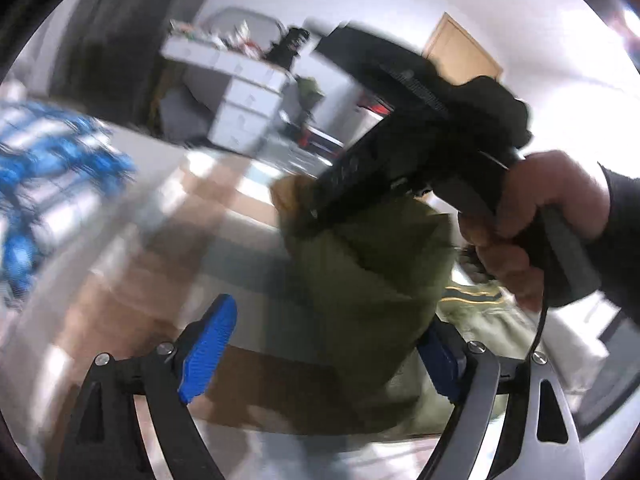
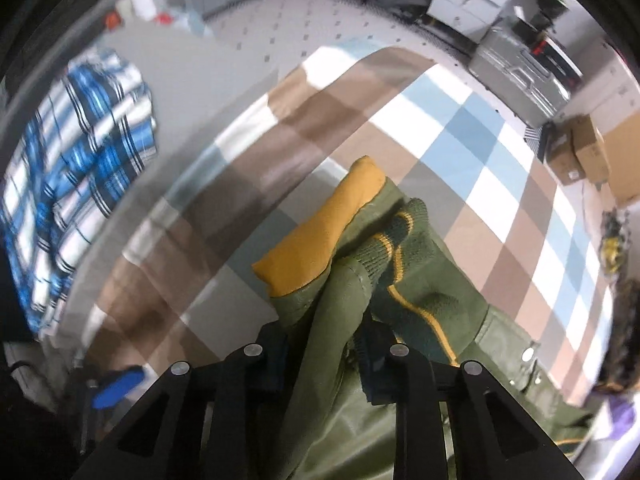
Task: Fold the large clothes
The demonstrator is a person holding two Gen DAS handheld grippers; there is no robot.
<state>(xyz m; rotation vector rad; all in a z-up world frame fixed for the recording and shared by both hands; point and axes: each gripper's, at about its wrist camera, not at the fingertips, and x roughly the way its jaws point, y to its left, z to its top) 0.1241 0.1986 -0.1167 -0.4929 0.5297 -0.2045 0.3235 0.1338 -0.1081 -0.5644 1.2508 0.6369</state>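
An olive green jacket (image 2: pixel 420 296) with yellow lining and ribbed cuffs is lifted above a checked brown, blue and white cloth (image 2: pixel 460 132). My right gripper (image 2: pixel 326 356) is shut on a fold of the jacket. In the left wrist view the jacket (image 1: pixel 368 280) hangs from the right gripper's black body (image 1: pixel 420 148), held by a hand. My left gripper (image 1: pixel 324 356) is open, its blue pads (image 1: pixel 208 344) apart; the jacket hangs in front of the right pad. The view is motion-blurred.
A blue and white plaid shirt (image 2: pixel 76 160) lies crumpled at the left on the surface; it also shows in the left wrist view (image 1: pixel 44 184). White drawers (image 1: pixel 248 96), metal cases (image 2: pixel 520 68) and cardboard boxes (image 2: pixel 588 152) stand beyond the surface.
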